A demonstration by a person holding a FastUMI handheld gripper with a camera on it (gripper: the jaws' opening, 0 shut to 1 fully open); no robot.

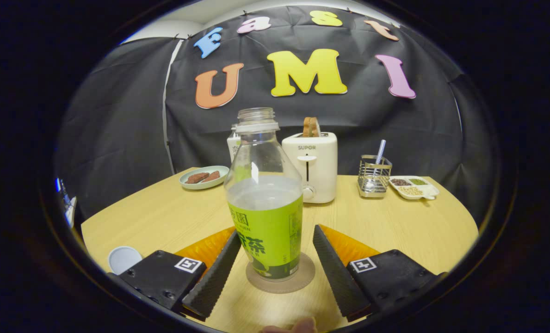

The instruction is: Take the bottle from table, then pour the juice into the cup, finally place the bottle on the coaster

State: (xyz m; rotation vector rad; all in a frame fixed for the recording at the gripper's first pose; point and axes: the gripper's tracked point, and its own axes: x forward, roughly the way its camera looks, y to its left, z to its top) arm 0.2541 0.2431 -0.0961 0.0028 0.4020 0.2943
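Gripper view: the juice bottle (265, 208) is stood upright on the coaster (280, 277); the gripper (275, 263), fingers parted, should be withdrawn straight back.

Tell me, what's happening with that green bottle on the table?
A person is working a hand-held gripper on a wooden table. The bottle, with no cap and partly full, stands upright on a round coaster. It sits between the gripper's two fingers, which are spread open with a gap on each side, so they are not squeezing it. A cup sits off to the left of the gripper. Beyond the bottle stand a toaster with bread and a plate of snacks.
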